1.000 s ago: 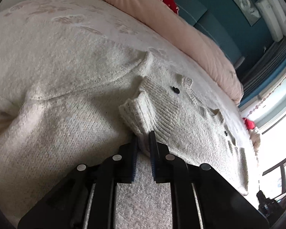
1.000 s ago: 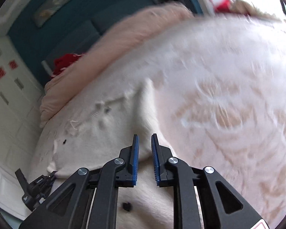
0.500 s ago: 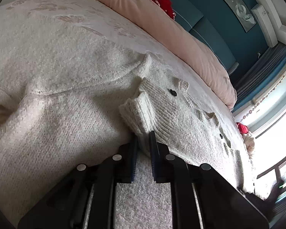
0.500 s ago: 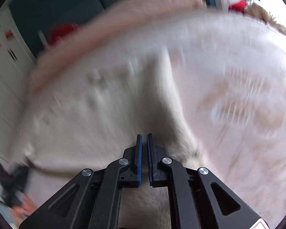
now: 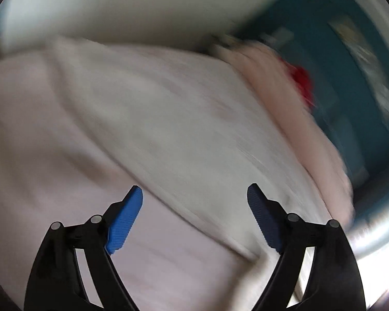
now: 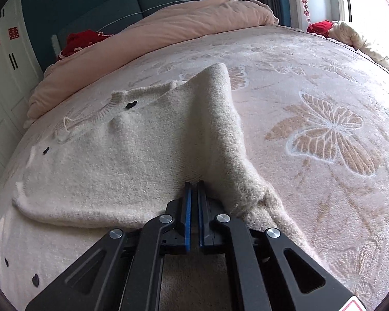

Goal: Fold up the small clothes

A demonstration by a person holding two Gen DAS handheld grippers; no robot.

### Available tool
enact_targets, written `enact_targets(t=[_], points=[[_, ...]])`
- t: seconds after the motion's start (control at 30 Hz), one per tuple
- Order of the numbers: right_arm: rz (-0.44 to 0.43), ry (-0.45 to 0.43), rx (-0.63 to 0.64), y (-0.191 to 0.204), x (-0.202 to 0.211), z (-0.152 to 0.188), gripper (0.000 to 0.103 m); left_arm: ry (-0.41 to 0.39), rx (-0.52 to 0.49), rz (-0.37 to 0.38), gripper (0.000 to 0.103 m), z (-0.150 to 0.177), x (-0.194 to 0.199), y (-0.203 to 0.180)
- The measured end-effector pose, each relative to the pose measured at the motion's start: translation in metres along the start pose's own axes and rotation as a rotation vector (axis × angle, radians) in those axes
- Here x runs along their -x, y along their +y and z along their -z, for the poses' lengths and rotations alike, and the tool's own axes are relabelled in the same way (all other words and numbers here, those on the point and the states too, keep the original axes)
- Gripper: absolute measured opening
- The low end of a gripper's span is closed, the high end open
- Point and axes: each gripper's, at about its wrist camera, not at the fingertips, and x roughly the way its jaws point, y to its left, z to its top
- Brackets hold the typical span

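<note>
A cream knitted cardigan (image 6: 122, 155) with dark buttons lies on the bed. My right gripper (image 6: 193, 185) is shut on a fold of the cardigan's near right side, which rises as a ridge toward the far end. In the blurred left wrist view my left gripper (image 5: 194, 197) is open wide and empty above pale fabric (image 5: 181, 129); I cannot tell the cardigan from the blanket there.
The bed is covered by a pink blanket (image 6: 324, 134) with butterfly patterns. A pink duvet (image 6: 194, 20) is rolled up at the headboard, with red cloth (image 6: 83, 41) beside it. White cupboards (image 6: 2, 77) stand at the left. A cream bundle (image 6: 355, 39) lies at the far right.
My left gripper let go of the cardigan's cuff, opened wide and swung away fast. My right gripper closed on a fold of the cardigan and its view steadied.
</note>
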Motion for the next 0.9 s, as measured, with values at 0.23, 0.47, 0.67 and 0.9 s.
enact_targets(t=[0.23, 0.47, 0.67, 0.9], points=[[0.016, -0.006, 0.011, 0.003, 0.0, 0.001, 0.003, -0.115, 0.205, -0.151, 0.078, -0.084, -0.017, 0.065], [0.017, -0.011, 0.009, 0.004, -0.001, 0.002, 0.003, -0.084, 0.077, -0.05, 0.011, -0.084, -0.023, -0.017], [0.001, -0.017, -0.005, 0.002, -0.003, 0.001, 0.003, -0.037, -0.364, 0.334, 0.011, 0.009, 0.036, -0.222], [-0.022, -0.016, -0.023, -0.002, -0.005, -0.001, 0.003, 0.285, -0.6, 0.397, 0.017, 0.209, -0.001, -0.311]])
